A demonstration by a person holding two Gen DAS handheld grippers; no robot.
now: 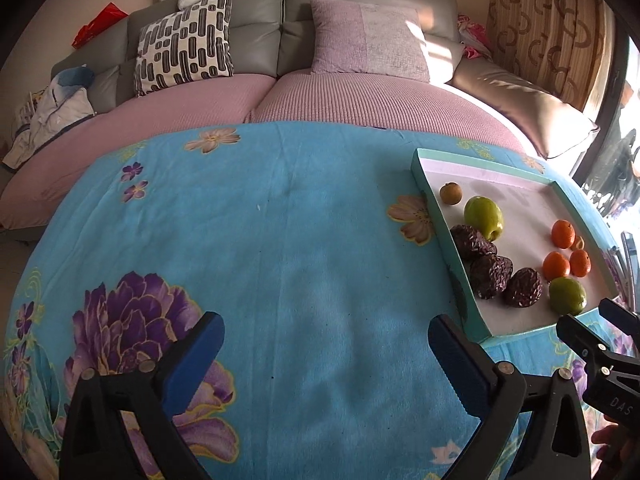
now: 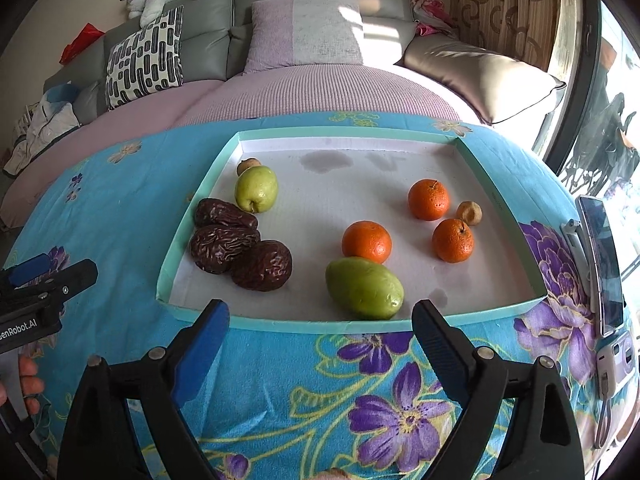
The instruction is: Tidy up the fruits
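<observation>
While the left tool hangs wide open and empty over the floral-clothed table, the tray of fruit sits off to its right. From the right wrist, the right tool — also spread wide, holding nothing — faces the tray's near rim, where three dates, three oranges and two green fruits lie.

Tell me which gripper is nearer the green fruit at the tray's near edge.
Right. The right gripper is open just outside the tray, almost directly facing the green fruit. The left gripper is open over bare cloth, off to the tray's left side.
</observation>
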